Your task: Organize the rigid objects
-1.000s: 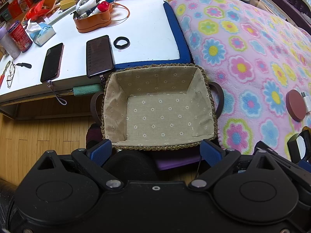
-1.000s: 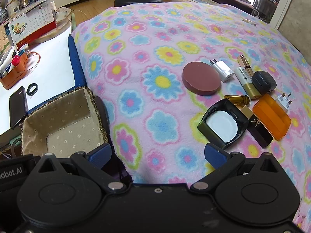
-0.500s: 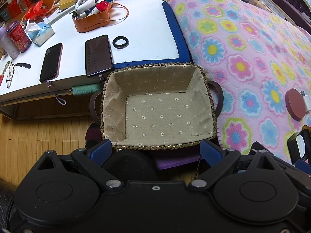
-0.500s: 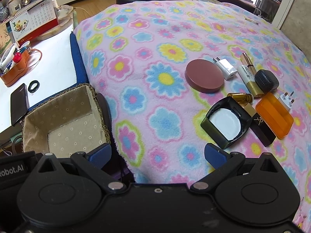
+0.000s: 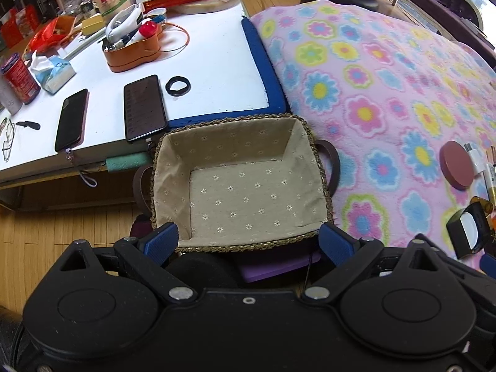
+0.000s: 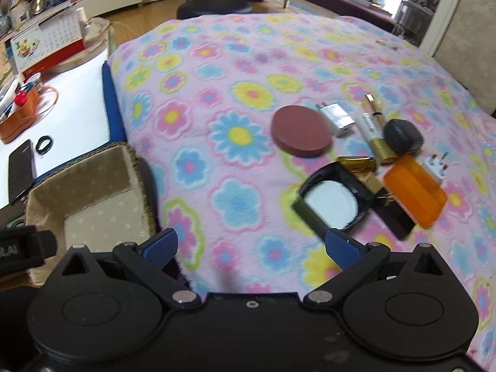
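A: At the bed edge, left gripper (image 5: 249,241) hangs over the lined basket (image 5: 313,145), fingers spread wide, nothing between them. Basket sits between the white worktop (image 5: 217,62) and the flowered blanket (image 5: 372,86); nothing lying in it.

B: Right one?

A: Right gripper (image 6: 249,245) is over the blanket, fingers also spread, holding nothing. Its right fingertip (image 6: 339,246) is just beside the open black compact (image 6: 333,198) in that view; touching or not, can't tell.

B: Where's the stuff to sort?

A: All in a cluster on the blanket, well apart from the basket. Round maroon lid (image 6: 300,130), white charger (image 6: 336,116) just beside it, gold-capped tube (image 6: 375,136), dark oval case (image 6: 403,135), gold lipstick (image 6: 356,164), orange translucent case (image 6: 415,190), white plug adapter (image 6: 435,164) behind the orange one. A black box (image 6: 396,220) sits between the compact and the orange case.

B: Worktop?

A: Two phones (image 5: 144,110), a black ring (image 5: 177,85), an orange organizer (image 5: 133,54), tissue pack (image 5: 54,74), red can (image 5: 18,79).
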`<action>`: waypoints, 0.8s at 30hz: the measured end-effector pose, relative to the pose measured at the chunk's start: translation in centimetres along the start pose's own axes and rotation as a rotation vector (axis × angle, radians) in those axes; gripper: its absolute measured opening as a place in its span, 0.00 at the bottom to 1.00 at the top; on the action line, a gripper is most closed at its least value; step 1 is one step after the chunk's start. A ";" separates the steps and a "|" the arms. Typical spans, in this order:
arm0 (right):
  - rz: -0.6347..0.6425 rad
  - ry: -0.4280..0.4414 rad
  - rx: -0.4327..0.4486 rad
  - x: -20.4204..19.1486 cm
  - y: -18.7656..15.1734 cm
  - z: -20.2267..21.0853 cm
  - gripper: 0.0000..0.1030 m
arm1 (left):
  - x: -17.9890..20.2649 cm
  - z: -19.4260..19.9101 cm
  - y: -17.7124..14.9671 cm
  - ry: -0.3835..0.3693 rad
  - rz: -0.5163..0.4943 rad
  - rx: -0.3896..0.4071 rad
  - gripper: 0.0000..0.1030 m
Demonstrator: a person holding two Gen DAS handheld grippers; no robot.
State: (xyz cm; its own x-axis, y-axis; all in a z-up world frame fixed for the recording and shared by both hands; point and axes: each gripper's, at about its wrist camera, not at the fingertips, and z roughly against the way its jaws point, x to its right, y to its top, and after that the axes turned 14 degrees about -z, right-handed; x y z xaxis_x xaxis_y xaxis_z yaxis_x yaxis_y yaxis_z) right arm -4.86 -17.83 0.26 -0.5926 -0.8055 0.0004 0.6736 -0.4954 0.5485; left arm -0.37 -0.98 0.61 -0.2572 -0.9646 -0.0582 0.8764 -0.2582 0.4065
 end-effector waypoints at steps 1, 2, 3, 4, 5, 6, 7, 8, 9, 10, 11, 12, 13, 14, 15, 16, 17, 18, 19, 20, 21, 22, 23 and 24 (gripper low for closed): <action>-0.015 -0.002 0.008 0.6 0.0 0.0 0.99 | 0.0 0.0 0.0 0.000 -0.003 0.001 0.91; -0.030 -0.007 0.014 1.1 0.1 0.0 0.99 | 0.0 0.0 0.0 0.001 -0.006 0.001 0.91; -0.041 -0.011 0.017 1.6 0.1 -0.1 0.97 | 0.1 0.0 0.0 -0.001 -0.009 0.002 0.91; -0.052 -0.015 0.021 2.2 0.1 -0.1 0.96 | 0.1 0.0 0.0 -0.005 -0.014 0.003 0.91; -0.064 -0.021 0.026 2.9 0.1 -0.1 0.95 | 0.3 0.0 -0.1 -0.010 -0.022 0.005 0.91; -0.073 -0.027 0.030 3.6 0.1 -0.2 0.94 | 0.4 0.0 0.0 -0.016 -0.032 0.006 0.91; -0.081 -0.037 0.034 4.3 0.1 -0.3 0.93 | 0.6 0.1 0.0 -0.020 -0.042 0.009 0.91; -0.082 -0.051 0.038 5.0 0.1 -0.3 0.91 | 0.7 0.2 0.0 -0.023 -0.052 0.012 0.91; -0.083 -0.065 0.042 5.6 0.2 -0.4 0.90 | 0.9 0.2 0.0 -0.027 -0.063 0.016 0.91; -0.086 -0.082 0.050 6.4 0.1 -0.4 0.89 | 1.1 0.2 0.0 -0.030 -0.072 0.019 0.91; -0.089 -0.092 0.057 7.2 0.2 -0.5 0.87 | 1.2 0.3 0.0 -0.033 -0.080 0.018 0.91; -0.090 -0.099 0.061 7.9 0.3 -0.5 0.83 | 1.4 0.2 0.0 -0.038 -0.088 0.019 0.91; -0.093 -0.105 0.064 8.7 0.3 -0.6 0.82 | 1.4 0.2 0.0 -0.041 -0.096 0.019 0.91; -0.098 -0.109 0.064 9.6 0.4 -0.8 0.80 | 1.5 0.3 -0.1 -0.043 -0.100 0.022 0.90; -0.105 -0.111 0.063 10.3 0.5 -1.0 0.75 | 1.5 0.4 -0.1 -0.046 -0.102 0.026 0.89; -0.118 -0.112 0.065 11.1 0.5 -1.0 0.73 | 1.5 0.5 -0.2 -0.052 -0.103 0.029 0.89; -0.137 -0.112 0.071 11.9 0.6 -1.1 0.71 | 1.5 0.6 -0.2 -0.063 -0.104 0.031 0.89; -0.154 -0.111 0.075 12.5 0.8 -1.3 0.71 | 1.5 0.6 -0.2 -0.074 -0.106 0.033 0.89; -0.165 -0.109 0.077 12.9 0.9 -1.5 0.71 | 1.6 0.6 -0.2 -0.079 -0.109 0.032 0.89; -0.169 -0.106 0.075 13.2 1.1 -1.8 0.71 | 1.7 0.5 -0.2 -0.077 -0.113 0.030 0.89; -0.171 -0.109 0.073 13.5 1.2 -2.2 0.71 | 1.8 0.5 -0.2 -0.074 -0.117 0.028 0.89; -0.174 -0.121 0.073 13.6 1.4 -2.5 0.70 | 1.9 0.5 -0.2 -0.074 -0.120 0.027 0.89; -0.176 -0.134 0.074 13.9 1.5 -2.8 0.70 | 2.0 0.5 -0.2 -0.077 -0.123 0.027 0.89; -0.180 -0.147 0.071 14.1 1.8 -3.5 0.70 | 2.1 0.5 -0.2 -0.080 -0.127 0.026 0.89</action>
State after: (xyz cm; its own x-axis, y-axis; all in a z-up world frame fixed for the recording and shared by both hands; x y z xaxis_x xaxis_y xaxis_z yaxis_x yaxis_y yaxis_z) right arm -10.43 -31.18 -1.67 -0.7618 -0.6477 0.0156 0.5213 -0.5984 0.6084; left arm -1.27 -2.97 0.85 -0.3982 -0.9165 -0.0379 0.8240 -0.3756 0.4242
